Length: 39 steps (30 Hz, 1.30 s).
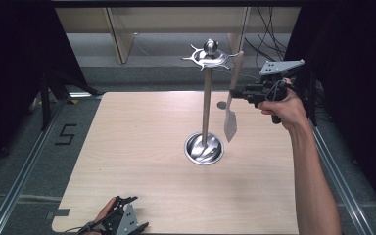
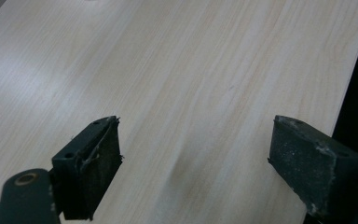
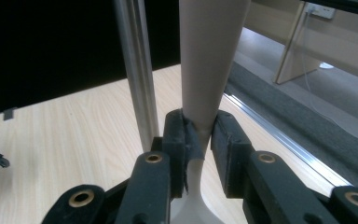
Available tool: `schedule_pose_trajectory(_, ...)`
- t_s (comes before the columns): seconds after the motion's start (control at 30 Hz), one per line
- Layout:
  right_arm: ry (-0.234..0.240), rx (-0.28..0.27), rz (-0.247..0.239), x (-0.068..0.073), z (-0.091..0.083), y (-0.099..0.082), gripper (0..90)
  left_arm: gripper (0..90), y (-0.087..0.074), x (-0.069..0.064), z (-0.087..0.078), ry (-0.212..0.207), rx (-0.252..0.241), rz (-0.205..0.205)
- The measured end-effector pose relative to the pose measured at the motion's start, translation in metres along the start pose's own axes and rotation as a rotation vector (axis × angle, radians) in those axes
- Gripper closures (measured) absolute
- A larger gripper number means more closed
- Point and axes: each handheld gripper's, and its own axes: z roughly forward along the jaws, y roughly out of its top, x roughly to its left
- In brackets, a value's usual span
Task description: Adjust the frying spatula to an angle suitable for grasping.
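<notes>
Right gripper [image 3: 200,140] jaws clamped on a spatula [image 3: 207,60] handle beside a steel hanging stand [image 1: 205,105].

The spatula hangs blade-down in the air, just right of the stand's pole, near its top hooks. Left gripper [image 2: 193,163], jaws wide apart and holding nothing, rests at the counter's [image 1: 142,147] near edge, well apart.

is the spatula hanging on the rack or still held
Held: the right gripper clamps the spatula upright beside the rack.

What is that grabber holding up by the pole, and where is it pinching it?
The right gripper holds a spatula, pinched on the narrow neck below its handle. The left gripper holds nothing.
</notes>
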Motion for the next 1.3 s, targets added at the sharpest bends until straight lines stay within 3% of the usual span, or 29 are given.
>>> schedule_pose_trajectory(0.13,0.016,0.000,0.008,-0.002,0.001,0.000,76.7,15.7,0.000,0.000,0.000,0.009,0.005,0.007)
schedule_pose_trajectory(0.2,0.031,0.022,0.022,-0.003,0.001,0.001,76.7,15.7,0.001,0.000,-0.001,-0.009,0.009,0.003)
schedule_pose_trajectory(0.37,0.031,0.004,0.000,-0.004,0.004,0.004,76.7,15.7,0.000,0.001,-0.001,-0.003,0.008,0.006)
schedule_pose_trajectory(0.4,0.043,0.029,0.001,-0.004,0.004,0.006,76.6,15.7,0.001,0.001,-0.001,-0.006,0.011,0.006)
schedule_pose_trajectory(0.43,0.043,0.029,0.001,-0.004,0.004,0.006,76.6,15.7,0.000,0.000,0.000,0.020,0.001,0.004)
schedule_pose_trajectory(0.57,0.053,0.015,0.008,-0.005,0.008,0.007,76.6,15.7,0.000,0.000,0.001,0.004,-0.002,0.004)
schedule_pose_trajectory(0.63,0.056,0.023,0.001,-0.007,0.010,0.006,76.6,15.7,0.000,0.000,0.001,-0.006,0.001,0.006)
schedule_pose_trajectory(0.67,0.073,0.055,0.011,-0.007,0.010,0.006,76.6,15.7,0.000,0.000,0.001,-0.007,0.000,0.005)
schedule_pose_trajectory(0.8,0.066,0.026,0.000,-0.008,0.013,0.008,76.6,15.7,0.000,0.000,0.001,0.000,0.002,0.004)
schedule_pose_trajectory(0.87,0.070,0.051,-0.001,-0.008,0.011,0.009,76.6,15.7,0.000,0.000,0.001,-0.003,-0.002,-0.005)
schedule_pose_trajectory(1.3,0.053,0.067,-0.008,-0.001,0.005,0.009,76.6,15.7,0.000,0.000,0.001,0.002,0.001,0.005)
